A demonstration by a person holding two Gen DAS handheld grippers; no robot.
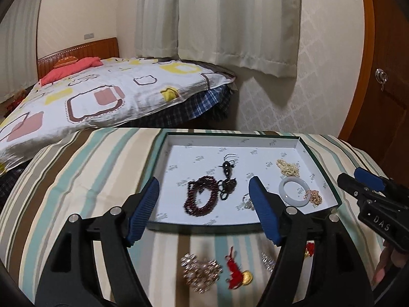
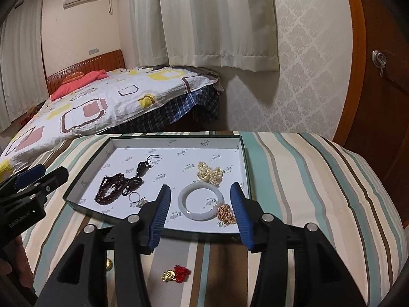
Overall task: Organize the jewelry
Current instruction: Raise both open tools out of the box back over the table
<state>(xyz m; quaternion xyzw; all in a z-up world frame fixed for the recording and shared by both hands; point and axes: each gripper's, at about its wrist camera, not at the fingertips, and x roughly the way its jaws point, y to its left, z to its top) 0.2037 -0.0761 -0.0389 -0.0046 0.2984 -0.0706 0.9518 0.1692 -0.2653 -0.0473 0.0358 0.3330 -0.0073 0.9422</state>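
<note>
Jewelry on the table: red charm (image 2: 176, 275) probably goes next; right gripper (image 2: 202, 215), jaws spread and empty, should pinch its tassel.

We find bare floor in the box's (image 2: 244, 153) far-left corner — beads (image 2: 110, 190), ring (image 2: 135, 198), bangle (image 2: 202, 200), pearls (image 2: 209, 175) and gold chain (image 2: 225, 212) crowd its near side — low walls ring it.
</note>
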